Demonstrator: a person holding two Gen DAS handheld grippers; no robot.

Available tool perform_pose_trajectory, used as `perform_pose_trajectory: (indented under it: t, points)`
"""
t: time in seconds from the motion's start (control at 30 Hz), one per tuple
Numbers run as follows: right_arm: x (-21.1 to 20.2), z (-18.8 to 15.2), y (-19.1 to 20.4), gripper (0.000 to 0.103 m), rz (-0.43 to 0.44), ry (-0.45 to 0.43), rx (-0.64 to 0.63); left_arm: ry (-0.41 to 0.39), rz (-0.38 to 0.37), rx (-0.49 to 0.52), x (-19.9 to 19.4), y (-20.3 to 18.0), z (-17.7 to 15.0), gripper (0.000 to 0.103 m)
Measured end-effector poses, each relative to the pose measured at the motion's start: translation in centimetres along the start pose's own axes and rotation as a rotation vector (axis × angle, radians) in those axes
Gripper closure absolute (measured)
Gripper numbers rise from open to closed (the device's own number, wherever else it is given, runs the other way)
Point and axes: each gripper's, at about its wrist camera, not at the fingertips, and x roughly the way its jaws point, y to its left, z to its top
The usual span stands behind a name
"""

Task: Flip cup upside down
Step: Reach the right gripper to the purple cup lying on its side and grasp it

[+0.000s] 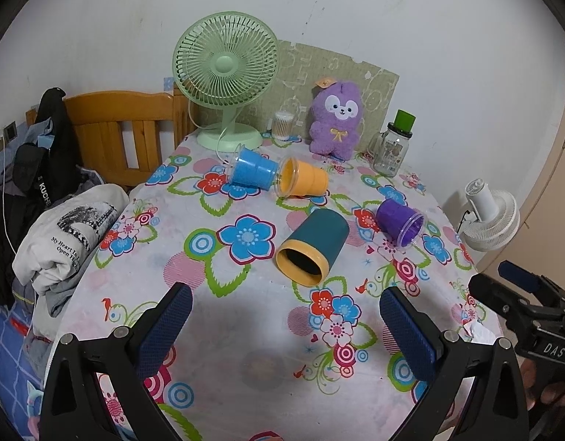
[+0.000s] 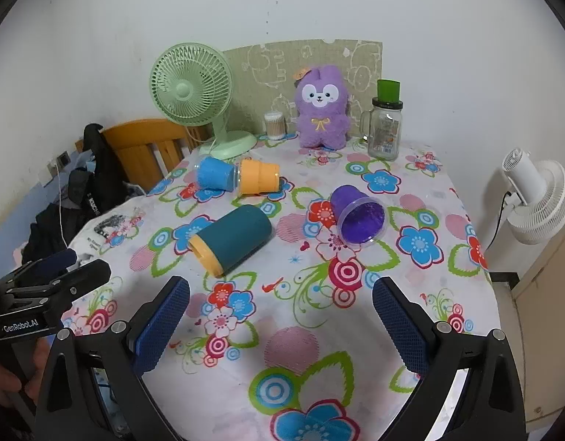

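Several cups lie on their sides on the flowered tablecloth. A teal cup with a yellow rim lies nearest, mouth toward me. A purple cup lies to its right. A blue cup and an orange cup lie further back, touching. My left gripper is open and empty, in front of the teal cup. My right gripper is open and empty, in front of the purple cup. Each gripper shows at the edge of the other's view.
At the table's back stand a green fan, a cotton-swab jar, a purple plush toy and a glass jar with a green lid. A wooden chair and folded clothes are left. A white fan is right.
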Motion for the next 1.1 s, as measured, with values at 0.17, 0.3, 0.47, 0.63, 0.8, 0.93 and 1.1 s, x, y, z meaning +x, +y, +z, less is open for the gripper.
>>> perform_pose_trajectory:
  t: [0.17,0.3,0.47,0.63,0.8,0.93,1.1]
  points:
    - [1.9,0.6,-0.5,0.002,-0.002,0.044,-0.022,0.022,0.005,-0.015,1.4,0.1,0.1,0.000]
    - [4.2,2.1,-1.5,0.002,-0.008,0.093,-0.039,0.048,0.001,-0.014,3.0,-0.2,0.3,0.000]
    - [7.3,4.6,-3.1,0.002,0.009,0.155,-0.061,0.074,-0.011,-0.009,5.3,-0.8,1.1,0.000]
    - [10.9,6.8,-4.4,0.002,-0.001,0.221,-0.103,0.096,-0.037,-0.039,7.9,-1.4,3.1,0.000]
    - [14.9,8.8,-5.8,0.002,0.005,0.282,-0.120,0.111,-0.045,-0.026,10.2,-2.4,4.5,0.000]
    - [18.8,10.8,-7.0,0.002,0.022,0.358,-0.126,0.120,-0.045,-0.015,11.6,-2.9,5.1,0.000]
    - [23.4,12.3,-8.2,0.002,-0.027,0.457,-0.181,0.128,-0.029,-0.009,12.7,-2.8,5.2,0.000]
